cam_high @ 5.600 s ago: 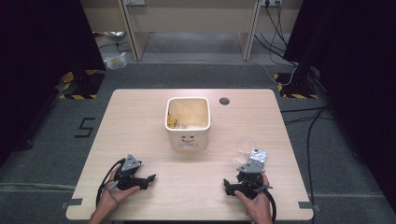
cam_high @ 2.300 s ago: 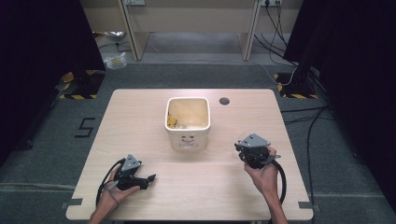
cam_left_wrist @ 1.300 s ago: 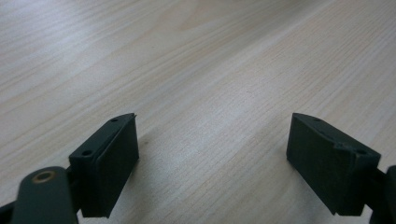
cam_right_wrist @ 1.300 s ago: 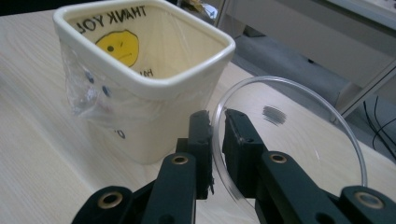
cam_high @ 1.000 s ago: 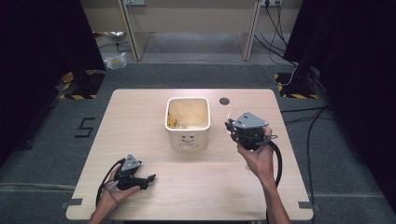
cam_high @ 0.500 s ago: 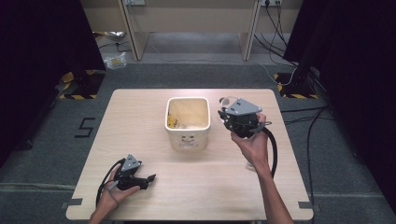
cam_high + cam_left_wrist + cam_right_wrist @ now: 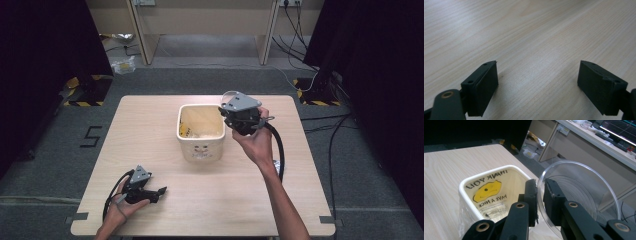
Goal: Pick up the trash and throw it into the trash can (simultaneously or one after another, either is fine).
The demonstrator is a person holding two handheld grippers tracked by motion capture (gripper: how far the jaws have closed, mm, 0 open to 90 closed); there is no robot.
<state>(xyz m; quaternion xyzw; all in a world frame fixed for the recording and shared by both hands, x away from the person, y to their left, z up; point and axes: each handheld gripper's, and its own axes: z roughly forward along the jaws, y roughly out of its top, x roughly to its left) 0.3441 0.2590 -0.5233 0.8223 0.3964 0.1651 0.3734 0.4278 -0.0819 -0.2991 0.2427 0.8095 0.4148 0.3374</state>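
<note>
Pale wood surface, high view: right hand-held gripper has risen from the near right edge to the white bin rim. Left hand-held gripper rests, unmoved. Left gripper view: jaws apart, empty. Right gripper view: jaws clamp the clear plastic cup wall beside the bin; drop-in likely next.

I see the pale wooden tabletop in the middle of the frame, with a white square bin at its centre. My right hand-held gripper is raised just right of the bin's upper right corner, a clear plastic cup at its top edge. My left hand-held gripper rests low on the tabletop at lower left, well apart from the bin, jaws spread with nothing between them.
</note>
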